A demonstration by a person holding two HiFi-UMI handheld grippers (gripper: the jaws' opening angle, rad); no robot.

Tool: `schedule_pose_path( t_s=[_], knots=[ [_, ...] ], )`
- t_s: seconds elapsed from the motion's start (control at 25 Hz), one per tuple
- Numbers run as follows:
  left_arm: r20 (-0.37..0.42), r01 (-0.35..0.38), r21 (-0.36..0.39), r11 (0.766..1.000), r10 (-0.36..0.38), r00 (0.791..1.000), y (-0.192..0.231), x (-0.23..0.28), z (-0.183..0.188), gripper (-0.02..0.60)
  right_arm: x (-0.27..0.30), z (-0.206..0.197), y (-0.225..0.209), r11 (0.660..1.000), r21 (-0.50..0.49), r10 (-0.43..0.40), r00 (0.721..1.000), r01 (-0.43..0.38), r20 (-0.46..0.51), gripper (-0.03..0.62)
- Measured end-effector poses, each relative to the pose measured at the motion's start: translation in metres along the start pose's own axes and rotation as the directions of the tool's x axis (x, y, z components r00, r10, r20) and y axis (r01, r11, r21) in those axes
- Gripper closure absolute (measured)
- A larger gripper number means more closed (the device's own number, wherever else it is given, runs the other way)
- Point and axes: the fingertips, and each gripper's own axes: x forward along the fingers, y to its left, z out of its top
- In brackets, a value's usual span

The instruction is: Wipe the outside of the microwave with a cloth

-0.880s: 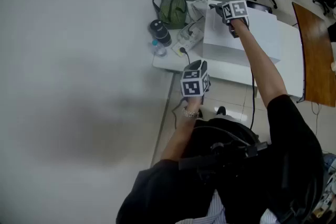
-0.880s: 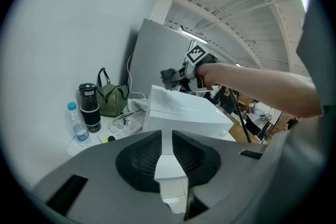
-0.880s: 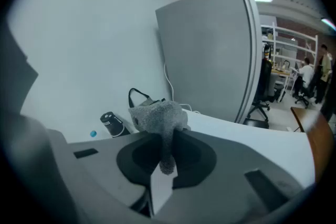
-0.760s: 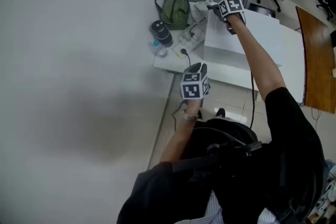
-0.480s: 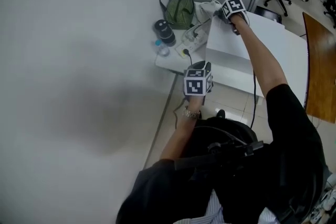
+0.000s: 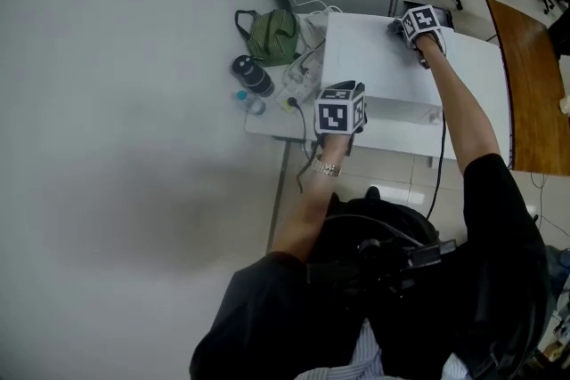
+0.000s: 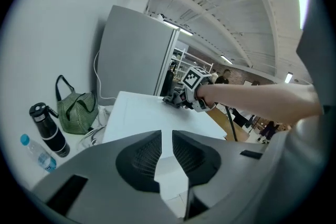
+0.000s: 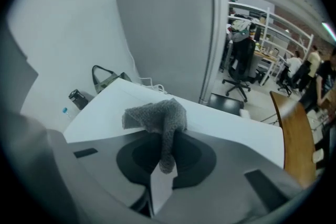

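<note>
On top of the microwave [image 6: 370, 67], way over at its far right corner, your right tongs [image 8: 166, 157] are clamped on the grey cloth [image 8: 157, 115]. The loose bunch pokes out past the tips and looks to be down on the white top, which makes sense since that's the bit doing the rubbing. Your left tongs [image 7: 167, 134] hover by the near front edge, jaws just a crack apart with nothing in them. I'd guess they're parked there to be out of the wipe path. The microwave sits on the bench [image 6: 267, 122] next to a green bag [image 6: 272, 33], a dark flask [image 6: 252, 76] and some cables [image 6: 298, 58], so mind that side.
</note>
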Motion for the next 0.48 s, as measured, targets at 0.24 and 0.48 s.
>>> schedule_pose_path(
  t_s=[0.24,0.48],
  knots=[
    [0.003,0.072,0.054,0.996,-0.072,0.997,-0.035,0.016,0.016,0.515,-0.041,-0.056,-0.117,0.983,0.156,-0.105,0.994,0.101,0.016,0.563],
    [-0.02,0.098,0.076,0.992,-0.097,0.995,-0.046,0.013,0.005,0.515,-0.061,-0.075,-0.14,0.964,0.072,-0.254,0.966,0.256,-0.04,0.565]
  ],
)
